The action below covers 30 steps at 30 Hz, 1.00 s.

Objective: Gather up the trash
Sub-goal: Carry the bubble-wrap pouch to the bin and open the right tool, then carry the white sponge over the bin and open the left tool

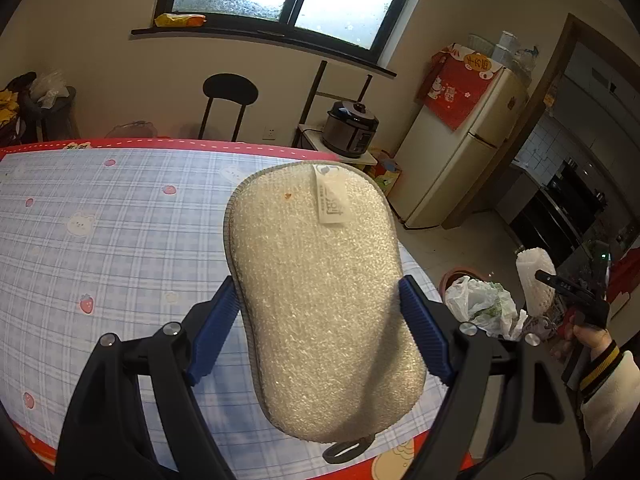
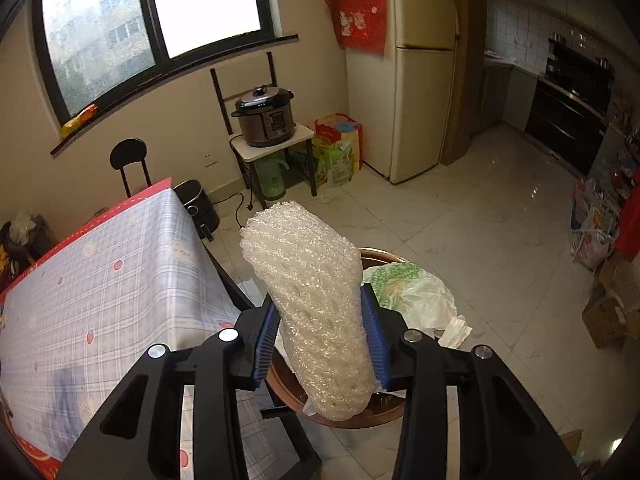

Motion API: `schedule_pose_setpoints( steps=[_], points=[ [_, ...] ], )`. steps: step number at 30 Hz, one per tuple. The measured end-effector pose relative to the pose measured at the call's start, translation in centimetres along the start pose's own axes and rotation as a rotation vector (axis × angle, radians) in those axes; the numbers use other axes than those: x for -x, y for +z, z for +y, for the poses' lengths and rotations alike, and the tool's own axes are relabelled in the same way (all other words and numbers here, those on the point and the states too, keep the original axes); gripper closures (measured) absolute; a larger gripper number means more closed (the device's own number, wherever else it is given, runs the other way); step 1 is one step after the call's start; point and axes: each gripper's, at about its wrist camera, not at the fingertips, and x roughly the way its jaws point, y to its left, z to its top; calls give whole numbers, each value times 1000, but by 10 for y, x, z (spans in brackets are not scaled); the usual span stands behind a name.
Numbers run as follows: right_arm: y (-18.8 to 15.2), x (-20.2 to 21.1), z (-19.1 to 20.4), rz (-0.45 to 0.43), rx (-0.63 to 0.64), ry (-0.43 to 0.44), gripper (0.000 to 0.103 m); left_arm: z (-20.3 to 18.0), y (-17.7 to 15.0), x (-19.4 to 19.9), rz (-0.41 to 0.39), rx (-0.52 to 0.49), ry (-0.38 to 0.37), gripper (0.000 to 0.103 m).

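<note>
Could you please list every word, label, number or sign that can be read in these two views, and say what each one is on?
No text can be read with certainty.
White tag on the sponge: printed characters, too blurred to read.
Yellow sign on the red cloth over the fridge: Chinese characters, too small to read.
Pressure cooker panel: markings too small.
Colourful bag beside the fridge: print illegible.

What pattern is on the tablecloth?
The tablecloth is blue-and-white plaid with little strawberries, white bunnies and a red border, seen best in the left wrist view.
</note>
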Motion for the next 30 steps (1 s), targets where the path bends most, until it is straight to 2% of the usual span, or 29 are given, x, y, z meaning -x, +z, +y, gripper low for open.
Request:
schedule_pose_setpoints(
  steps=[4, 8, 14, 23, 30],
  points=[
    [4, -25, -19, 71, -48, 14, 33, -27, -3, -8, 4, -24, -17, 23],
    [6, -14, -14, 20, -4, 12, 11, -47, -4, -16, 12, -52, -33, 23],
    [13, 10, -22, -32, -12, 30, 7, -76, -5, -28, 23, -93, -74, 23],
    [16, 78, -35, -166, -15, 4, 5, -121, -7, -47, 51, -156, -150, 23],
    [2, 115, -50, -199, -19, -27, 5, -173, -8, -74, 91, -219, -241, 23]
  ],
)
